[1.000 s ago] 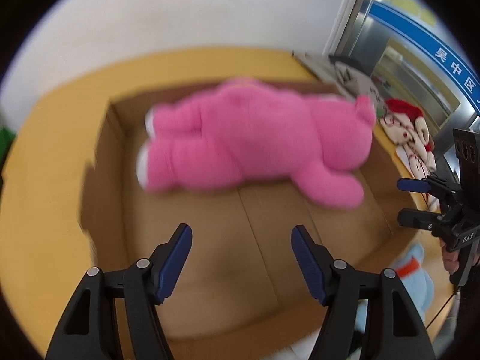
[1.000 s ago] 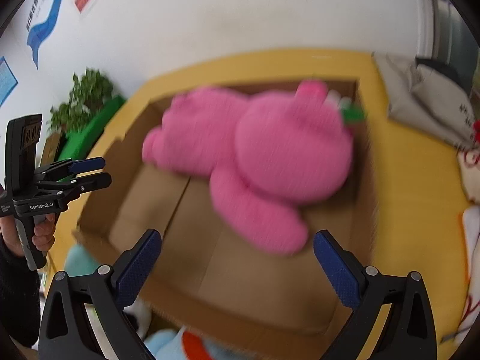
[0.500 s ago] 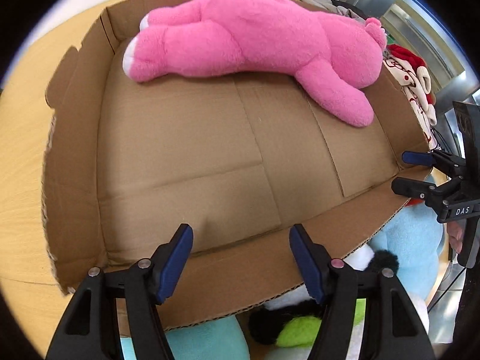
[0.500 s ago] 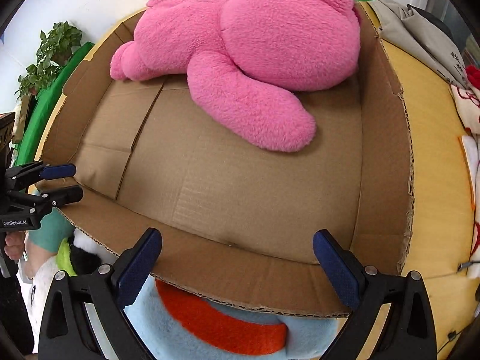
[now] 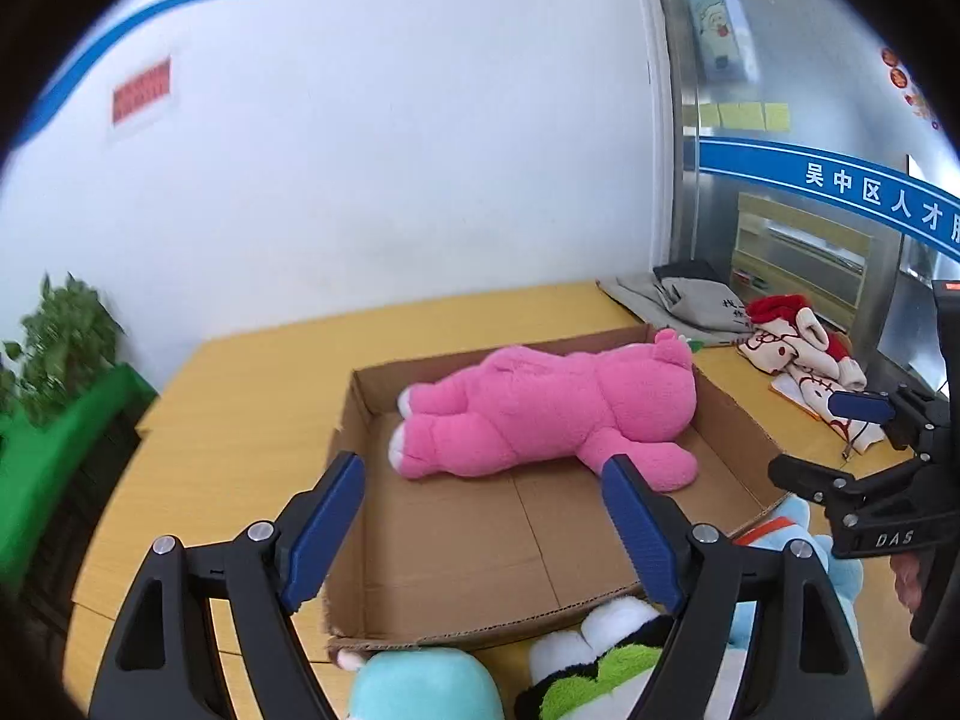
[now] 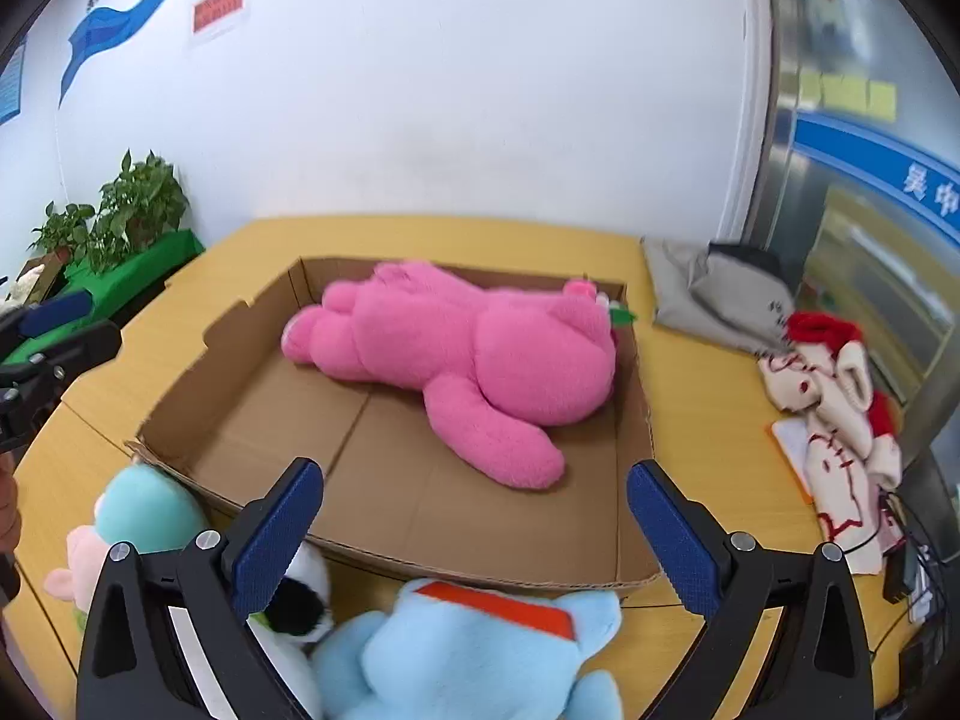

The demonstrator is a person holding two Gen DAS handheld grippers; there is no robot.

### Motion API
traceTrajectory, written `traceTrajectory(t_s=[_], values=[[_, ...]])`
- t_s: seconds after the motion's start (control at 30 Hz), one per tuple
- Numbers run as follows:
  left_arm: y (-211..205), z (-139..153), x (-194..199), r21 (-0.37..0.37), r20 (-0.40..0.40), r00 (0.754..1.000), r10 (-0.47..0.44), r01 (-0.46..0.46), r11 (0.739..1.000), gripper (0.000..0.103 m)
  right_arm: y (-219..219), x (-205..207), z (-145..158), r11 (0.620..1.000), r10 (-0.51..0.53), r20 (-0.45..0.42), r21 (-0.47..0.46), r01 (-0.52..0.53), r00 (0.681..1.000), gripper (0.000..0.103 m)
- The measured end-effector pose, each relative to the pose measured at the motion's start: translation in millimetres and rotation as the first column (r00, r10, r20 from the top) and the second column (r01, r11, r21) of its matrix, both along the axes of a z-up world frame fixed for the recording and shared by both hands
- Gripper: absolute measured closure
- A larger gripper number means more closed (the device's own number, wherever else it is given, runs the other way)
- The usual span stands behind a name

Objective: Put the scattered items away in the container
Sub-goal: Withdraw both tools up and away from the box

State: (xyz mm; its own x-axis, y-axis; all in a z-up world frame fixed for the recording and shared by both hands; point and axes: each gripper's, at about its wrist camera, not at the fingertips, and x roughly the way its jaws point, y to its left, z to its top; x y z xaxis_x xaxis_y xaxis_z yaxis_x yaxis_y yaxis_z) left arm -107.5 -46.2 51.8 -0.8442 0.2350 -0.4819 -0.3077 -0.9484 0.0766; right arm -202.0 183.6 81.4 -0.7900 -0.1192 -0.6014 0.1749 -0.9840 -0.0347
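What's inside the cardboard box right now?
Only the pink plush toy lies inside the cardboard box, along its far side. The rest of the floor shows bare; what's under the toy is hidden.

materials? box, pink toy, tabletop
Box: corrugated cardboard, matte brown; fluted, ragged cut edges and fold creases show.
Pink toy: soft plush, fuzzy pile, probably synthetic.
Tabletop: smooth yellow wood-look surface, likely laminate; a seam shows, grain unclear.

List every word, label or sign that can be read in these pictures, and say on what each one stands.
"DAS": on the right gripper, seen in the left wrist view.
"吴中区人才": white letters on the blue band across the metal door; the rest is cut off.
Red sign on the wall: too blurred to read.
Print on the grey bag: too small to read.
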Motion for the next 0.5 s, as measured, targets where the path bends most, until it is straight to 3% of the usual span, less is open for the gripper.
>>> traceTrajectory(t_s=[0.17,0.33,0.5], values=[[1,-1,26,0.04,-0.016,1.0,0.01,-0.009,0.999,0.022,-17,34,6,1.0,-0.009,-0.058,0.004,0.01,0.998,0.0],[-7,-11,40,0.104,0.045,0.998,0.035,-0.039,0.994,0.022,-19,50,5,0.999,-0.046,-0.075,0.01,0.047,0.996,0.0],[-14,-20,46,0.099,0.059,0.995,0.083,-0.088,0.991,0.022,-20,56,-2,0.997,-0.07,-0.061,0.019,0.071,0.996,0.0]])
